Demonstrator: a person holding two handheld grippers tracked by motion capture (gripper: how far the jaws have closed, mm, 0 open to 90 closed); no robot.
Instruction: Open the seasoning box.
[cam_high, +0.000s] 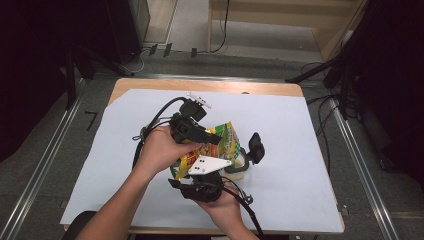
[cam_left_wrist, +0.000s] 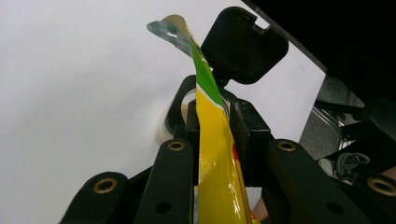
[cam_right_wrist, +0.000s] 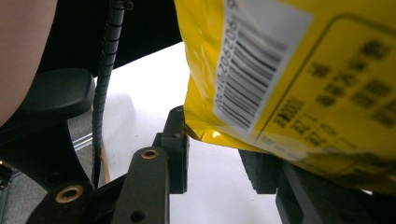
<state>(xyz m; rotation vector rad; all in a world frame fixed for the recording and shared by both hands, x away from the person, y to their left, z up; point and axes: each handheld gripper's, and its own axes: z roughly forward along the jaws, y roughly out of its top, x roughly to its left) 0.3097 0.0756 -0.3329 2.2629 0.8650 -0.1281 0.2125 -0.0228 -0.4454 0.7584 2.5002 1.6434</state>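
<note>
Over a white table (cam_high: 300, 150), two grippers work one yellow snack bag (cam_high: 220, 145): left gripper (cam_left_wrist: 212, 135) clamps it; right gripper (cam_right_wrist: 219, 154) stands apart.

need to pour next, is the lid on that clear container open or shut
Open: the black hinged lid stands raised above the clear plastic container, beside the yellow-green snack packet clamped in the left tongs.

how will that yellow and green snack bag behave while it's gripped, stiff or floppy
Probably floppy: the snack bag is a thin film pinched flat between the left gripper fingers, and its top edge curls over. Its glossy surface suggests it may slip. It likely weighs little, since it seems to hang from an edge grip without sagging much.
</note>
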